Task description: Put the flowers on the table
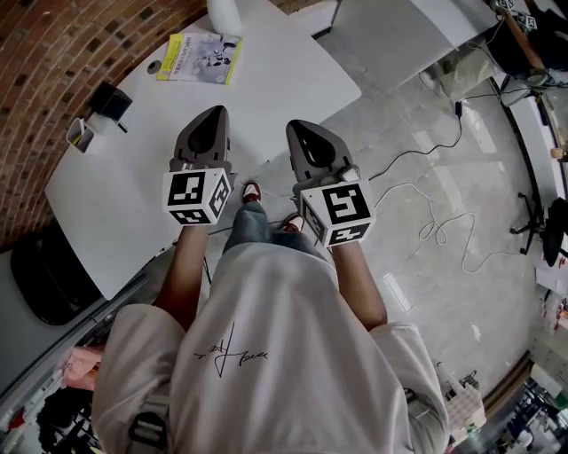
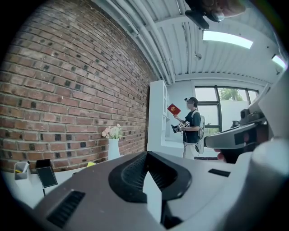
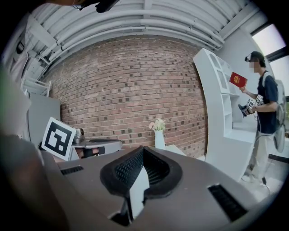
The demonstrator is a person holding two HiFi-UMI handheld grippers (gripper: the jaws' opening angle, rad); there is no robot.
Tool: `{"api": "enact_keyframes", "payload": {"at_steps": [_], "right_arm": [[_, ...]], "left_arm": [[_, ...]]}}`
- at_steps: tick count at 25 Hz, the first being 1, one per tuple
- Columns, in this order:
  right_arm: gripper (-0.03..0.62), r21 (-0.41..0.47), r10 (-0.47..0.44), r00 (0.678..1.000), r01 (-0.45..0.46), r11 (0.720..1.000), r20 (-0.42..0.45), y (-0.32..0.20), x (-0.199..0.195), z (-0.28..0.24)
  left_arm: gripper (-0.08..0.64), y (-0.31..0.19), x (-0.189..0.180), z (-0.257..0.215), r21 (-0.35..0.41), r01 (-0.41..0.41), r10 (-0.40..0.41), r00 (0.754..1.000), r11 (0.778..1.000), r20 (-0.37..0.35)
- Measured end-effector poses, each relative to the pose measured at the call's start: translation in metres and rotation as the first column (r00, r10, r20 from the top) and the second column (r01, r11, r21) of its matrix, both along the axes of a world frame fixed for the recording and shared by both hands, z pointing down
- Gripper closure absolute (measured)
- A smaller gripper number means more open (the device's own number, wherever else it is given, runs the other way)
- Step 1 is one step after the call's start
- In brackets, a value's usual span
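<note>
The flowers (image 2: pixel 112 131), pale pink and cream, stand in a white vase (image 2: pixel 113 150) on the white table (image 1: pixel 266 89), against the brick wall. The right gripper view shows the same flowers (image 3: pixel 157 124) far ahead. In the head view only the vase (image 1: pixel 224 13) shows, at the table's far end. My left gripper (image 1: pixel 211 120) hovers over the table's near edge, shut with nothing in it. My right gripper (image 1: pixel 300 131) hangs beside it, level with it, also shut and empty. Both point toward the wall, well short of the vase.
A yellow-edged magazine (image 1: pixel 199 57) lies on the table near the vase. A black holder (image 1: pixel 111 100) and a small cup (image 1: pixel 80 133) sit at the table's left end. A black chair (image 1: pixel 49 275) stands at left. Cables (image 1: pixel 435 222) trail on the floor. A person (image 2: pixel 192 128) stands at white shelves.
</note>
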State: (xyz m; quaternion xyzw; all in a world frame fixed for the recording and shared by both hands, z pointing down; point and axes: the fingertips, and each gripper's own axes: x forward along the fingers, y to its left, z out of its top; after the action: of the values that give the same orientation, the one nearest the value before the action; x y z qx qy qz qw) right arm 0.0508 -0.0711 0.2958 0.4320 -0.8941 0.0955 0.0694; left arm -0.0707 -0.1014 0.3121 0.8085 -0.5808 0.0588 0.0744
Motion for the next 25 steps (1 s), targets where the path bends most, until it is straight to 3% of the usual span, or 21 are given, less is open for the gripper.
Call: {"api": "enact_keyframes", "payload": {"at_steps": [25], "right_arm": [[0.568, 0.042, -0.088, 0.996, 0.089, 0.995, -0.031, 0.068, 0.019, 0.000]], "left_arm": [[0.555, 0.090, 0.035, -0.015, 0.010, 0.009, -0.009, 0.999, 1.000, -0.038]]}}
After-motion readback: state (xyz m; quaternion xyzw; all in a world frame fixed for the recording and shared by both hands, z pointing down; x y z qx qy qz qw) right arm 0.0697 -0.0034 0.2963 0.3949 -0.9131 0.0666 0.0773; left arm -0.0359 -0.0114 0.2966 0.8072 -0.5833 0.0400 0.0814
